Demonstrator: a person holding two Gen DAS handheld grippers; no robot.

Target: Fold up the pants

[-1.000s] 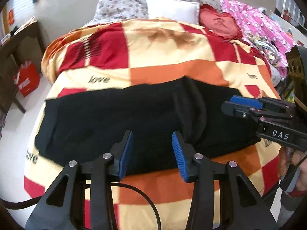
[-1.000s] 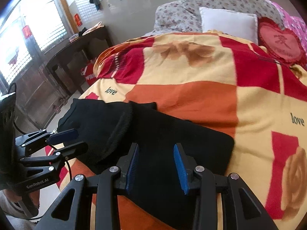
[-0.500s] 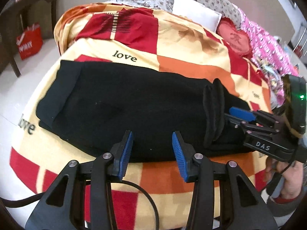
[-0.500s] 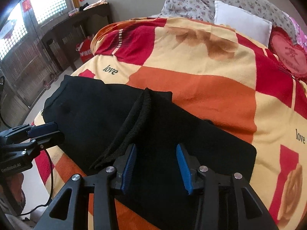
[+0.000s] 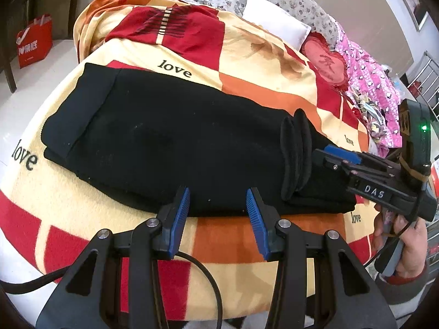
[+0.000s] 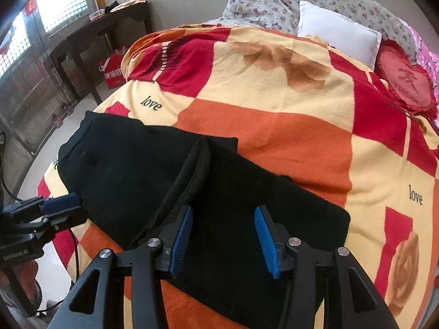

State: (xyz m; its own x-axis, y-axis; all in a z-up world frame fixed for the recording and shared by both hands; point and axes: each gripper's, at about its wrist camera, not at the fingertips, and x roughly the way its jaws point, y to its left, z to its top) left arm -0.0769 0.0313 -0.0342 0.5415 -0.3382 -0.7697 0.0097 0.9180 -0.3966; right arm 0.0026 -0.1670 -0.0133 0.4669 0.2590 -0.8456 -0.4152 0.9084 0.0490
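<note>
Black pants (image 5: 175, 137) lie flat across the front of a checked blanket, folded over lengthwise, with a raised ridge of cloth (image 5: 295, 153) toward their right end. They also show in the right wrist view (image 6: 219, 192). My left gripper (image 5: 218, 205) is open and empty, just above the pants' near edge. My right gripper (image 6: 223, 235) is open and empty over the pants' right part. It shows from the side in the left wrist view (image 5: 340, 159), next to the ridge. The left gripper shows at the left edge of the right wrist view (image 6: 60, 208).
The bed carries a red, orange and cream blanket (image 6: 274, 126) with "love" lettering. A white pillow (image 6: 337, 33), a red heart cushion (image 6: 406, 82) and pink bedding (image 5: 370, 74) lie at the head. A dark wooden table (image 6: 90, 35) and a red bag (image 5: 34, 41) stand left of the bed.
Both grippers have drawn back and risen a little while staying open. More of the pants' left end has come into the left wrist view. The pants have not moved.
</note>
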